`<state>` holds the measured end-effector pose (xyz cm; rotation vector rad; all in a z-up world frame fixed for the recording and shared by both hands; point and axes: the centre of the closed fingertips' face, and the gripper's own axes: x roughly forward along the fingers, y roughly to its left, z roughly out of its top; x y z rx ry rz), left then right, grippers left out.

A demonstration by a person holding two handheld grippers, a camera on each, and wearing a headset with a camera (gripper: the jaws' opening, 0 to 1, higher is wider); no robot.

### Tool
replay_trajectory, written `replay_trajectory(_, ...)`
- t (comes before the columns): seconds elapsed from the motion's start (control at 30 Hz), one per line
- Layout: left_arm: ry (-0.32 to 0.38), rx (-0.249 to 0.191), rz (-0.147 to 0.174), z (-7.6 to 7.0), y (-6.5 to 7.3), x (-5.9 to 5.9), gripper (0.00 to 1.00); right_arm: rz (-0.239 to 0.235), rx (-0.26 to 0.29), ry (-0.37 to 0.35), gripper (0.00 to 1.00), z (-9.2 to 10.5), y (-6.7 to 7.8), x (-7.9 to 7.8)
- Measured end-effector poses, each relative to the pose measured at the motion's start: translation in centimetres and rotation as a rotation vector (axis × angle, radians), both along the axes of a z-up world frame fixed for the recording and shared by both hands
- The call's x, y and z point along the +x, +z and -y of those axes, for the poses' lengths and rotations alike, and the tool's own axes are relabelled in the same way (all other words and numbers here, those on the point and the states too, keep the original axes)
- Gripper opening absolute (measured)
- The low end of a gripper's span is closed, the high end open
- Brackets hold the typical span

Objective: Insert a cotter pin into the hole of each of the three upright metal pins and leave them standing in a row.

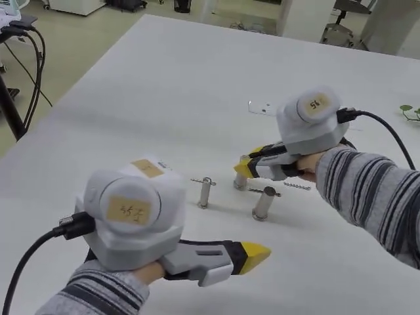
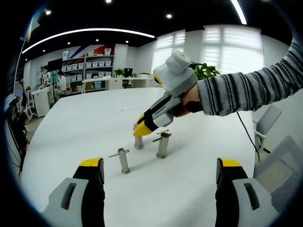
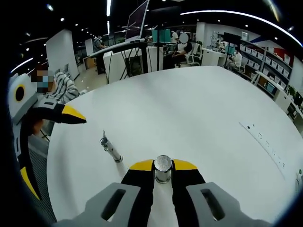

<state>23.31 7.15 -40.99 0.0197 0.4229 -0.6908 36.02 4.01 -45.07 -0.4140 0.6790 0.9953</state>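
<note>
Head view looks steeply down from above the table's (image 1: 164, 85) near edge. Left gripper view sits low, facing across at the three pins (image 2: 163, 144). Right gripper view crowds one pin (image 3: 163, 169), facing leftward. All share the pins.

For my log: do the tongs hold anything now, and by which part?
The right tongs grip one upright metal pin near its top. The left tongs are open, holding nothing.

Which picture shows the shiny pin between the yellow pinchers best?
The right gripper view: the metal pin stands close up between the jaws of the right gripper, its round top plain. The head view half hides it behind that gripper's yellow tip; the left gripper view shows it small and far off.
</note>
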Motion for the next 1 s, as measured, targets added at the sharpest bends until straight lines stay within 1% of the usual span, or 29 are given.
replay_trajectory(0.17,-0.004,0.001,-0.001,0.1,0.0,0.0,0.98,0.006,-0.011,-0.018,0.08,1.8,0.4,-0.3)
replay_trajectory(0.3,-0.006,0.002,-0.001,0.2,-0.1,0.0,0.98,0.003,-0.022,-0.026,0.08,3.2,0.4,-0.6)
replay_trajectory(0.4,-0.01,0.004,-0.001,0.2,-0.1,-0.1,0.98,0.0,-0.028,-0.023,0.08,4.0,0.4,-1.0)
replay_trajectory(0.57,-0.014,0.007,-0.001,0.3,-0.2,-0.1,0.98,-0.003,-0.022,-0.021,0.08,5.6,0.4,-1.8)
replay_trajectory(0.7,-0.018,0.006,0.001,0.4,-0.2,-0.1,0.98,-0.003,-0.036,-0.014,0.08,6.8,0.4,-2.4)
replay_trajectory(0.8,-0.022,0.008,0.001,0.5,-0.2,-0.2,0.98,-0.009,-0.035,-0.01,0.08,7.8,0.4,-2.9)
replay_trajectory(1.0,-0.026,0.006,0.001,0.6,-0.2,-0.2,0.98,-0.013,-0.037,0.018,0.08,8.8,0.4,-4.2)
